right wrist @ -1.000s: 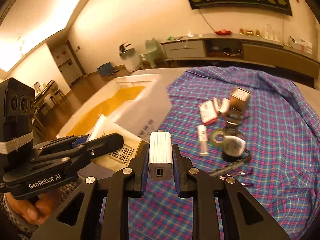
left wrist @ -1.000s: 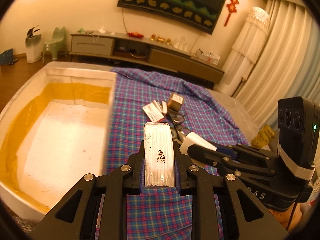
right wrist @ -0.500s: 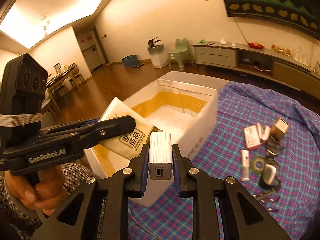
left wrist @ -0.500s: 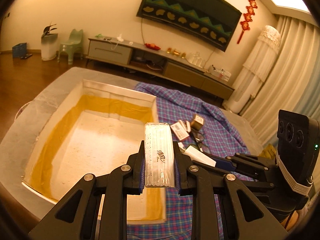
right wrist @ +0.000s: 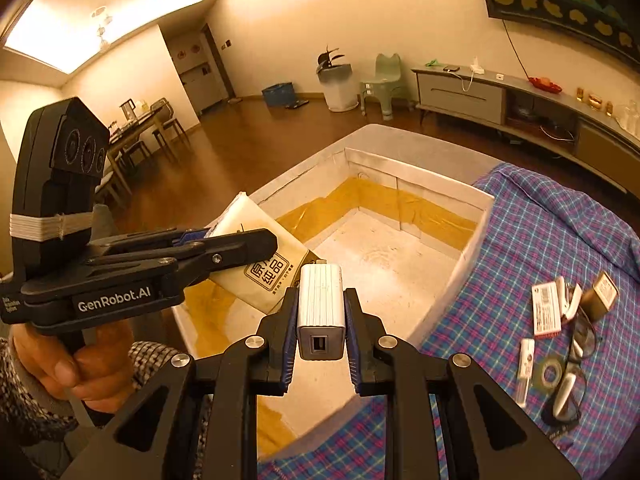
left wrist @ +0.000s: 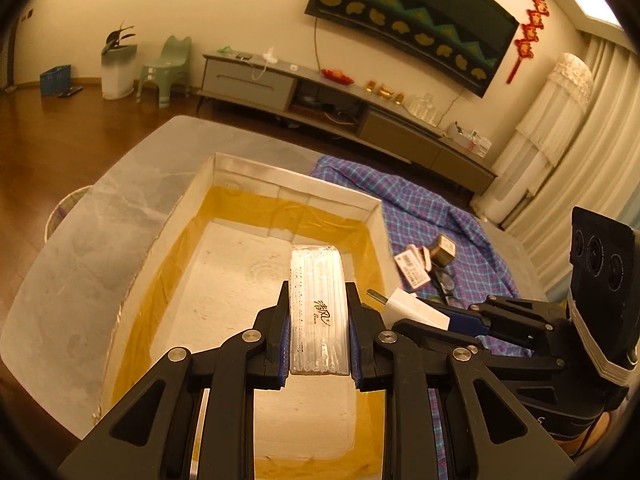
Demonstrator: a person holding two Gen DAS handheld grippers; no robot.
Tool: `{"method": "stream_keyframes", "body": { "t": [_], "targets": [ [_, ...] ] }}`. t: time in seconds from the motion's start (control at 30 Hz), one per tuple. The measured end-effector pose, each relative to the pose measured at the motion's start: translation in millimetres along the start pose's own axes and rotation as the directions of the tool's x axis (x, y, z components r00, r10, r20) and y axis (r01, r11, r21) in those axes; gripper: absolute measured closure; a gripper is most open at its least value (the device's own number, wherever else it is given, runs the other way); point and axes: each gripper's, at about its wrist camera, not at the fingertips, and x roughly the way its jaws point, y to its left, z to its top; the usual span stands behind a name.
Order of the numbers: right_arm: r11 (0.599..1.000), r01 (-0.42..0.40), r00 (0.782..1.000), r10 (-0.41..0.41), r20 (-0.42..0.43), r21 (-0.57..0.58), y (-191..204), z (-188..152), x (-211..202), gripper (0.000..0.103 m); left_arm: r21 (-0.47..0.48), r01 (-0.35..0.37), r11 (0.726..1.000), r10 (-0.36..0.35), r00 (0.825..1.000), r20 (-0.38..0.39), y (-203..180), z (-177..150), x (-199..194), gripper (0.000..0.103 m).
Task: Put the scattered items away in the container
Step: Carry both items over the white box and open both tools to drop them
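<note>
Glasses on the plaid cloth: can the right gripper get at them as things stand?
Probably not yet. The right gripper is shut on the silver adapter, over the white box. The glasses lie uncovered, so the way looks free after release.

White box [left wrist: 280,178] with yellow lining, blue-purple plaid cloth [right wrist: 552,240], silver-white adapter [right wrist: 321,300], black tongs [left wrist: 318,320], clear packet [left wrist: 318,304].
</note>
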Motion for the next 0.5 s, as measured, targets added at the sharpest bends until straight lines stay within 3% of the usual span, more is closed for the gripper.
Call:
{"method": "stream_keyframes", "body": {
  "t": [0.2,0.5],
  "targets": [
    [0.999,0.030,0.997,-0.031,-0.067,-0.021,-13.1,21.3,34.0,0.080,-0.012,-0.030,0.999,0.029,0.997,-0.078,15.2,18.7,33.9,0.079],
    [0.995,0.077,0.979,-0.088,-0.184,-0.069,-33.5,44.1,85.7,0.080,-0.019,-0.087,0.996,0.082,0.975,-0.208,34.4,33.1,95.9,0.079]
  ]
}}
